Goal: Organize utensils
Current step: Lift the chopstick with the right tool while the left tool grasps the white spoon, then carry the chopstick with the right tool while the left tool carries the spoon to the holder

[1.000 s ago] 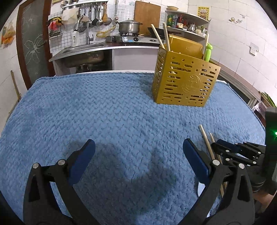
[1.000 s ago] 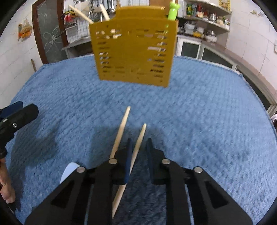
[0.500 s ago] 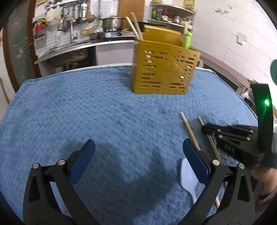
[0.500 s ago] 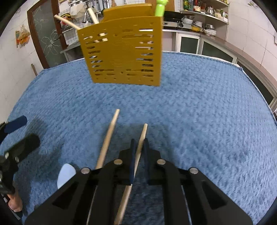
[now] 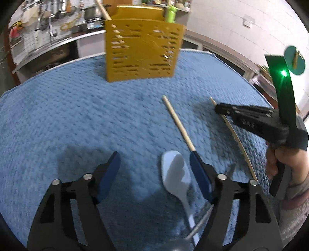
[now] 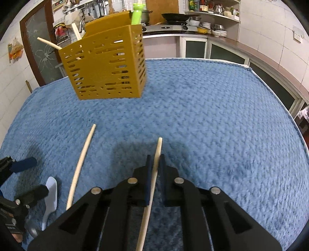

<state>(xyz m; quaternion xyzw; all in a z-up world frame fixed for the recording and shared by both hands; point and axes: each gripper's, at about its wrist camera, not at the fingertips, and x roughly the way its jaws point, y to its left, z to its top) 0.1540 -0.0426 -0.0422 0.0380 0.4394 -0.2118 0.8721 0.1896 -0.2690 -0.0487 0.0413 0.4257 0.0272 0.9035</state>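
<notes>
Wooden chopstick clamped in my right tongs; left tongs, apart and closing around the white plastic spoon, should centre first.

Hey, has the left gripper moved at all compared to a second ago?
Yes. The left gripper has swung toward the white plastic spoon, which now lies between its open, closing jaws; the yellow slotted utensil holder has slid left and up in its view.

Legible text: one marking only. Right gripper, side of its black body, left wrist view: pale raised characters reading roughly "0AS"; first character uncertain. Bottle labels on the kitchen shelf: too small to read.
</notes>
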